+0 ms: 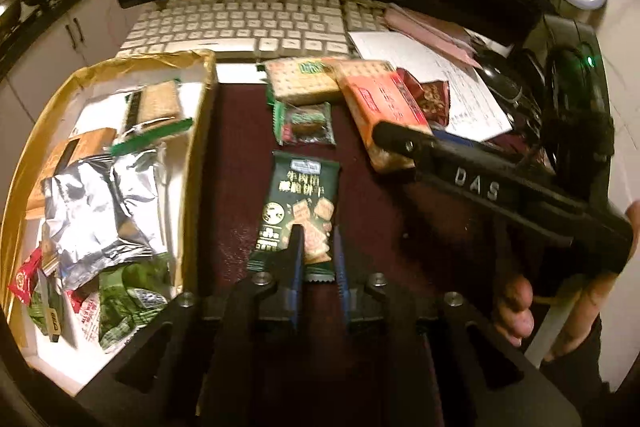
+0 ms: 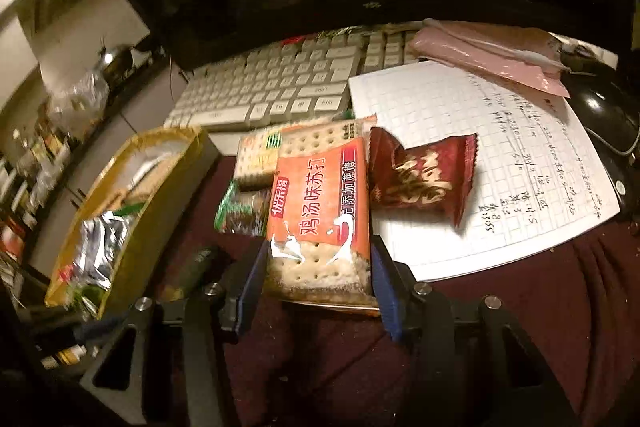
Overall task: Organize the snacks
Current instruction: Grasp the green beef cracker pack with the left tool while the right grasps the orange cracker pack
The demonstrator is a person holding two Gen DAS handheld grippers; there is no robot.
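A dark green cracker packet [image 1: 296,187] lies lengthwise over the maroon cloth, and my left gripper [image 1: 318,239] is shut on its near end. An orange soda-cracker packet [image 2: 320,195] sits between the blue pads of my right gripper [image 2: 320,247], which press on both its long edges. In the left wrist view the right gripper's black body [image 1: 476,183] reaches onto that orange packet [image 1: 380,99]. A box with a yellow taped rim [image 1: 200,131] at the left holds several snack packets, silver and green among them.
A small green packet [image 1: 304,123], a pale cracker packet [image 1: 300,83] and a dark red packet [image 2: 424,175] lie loose behind. A white keyboard [image 1: 240,23], a handwritten sheet [image 2: 480,155], a black mouse [image 2: 604,115] and a dark monitor stand farther back.
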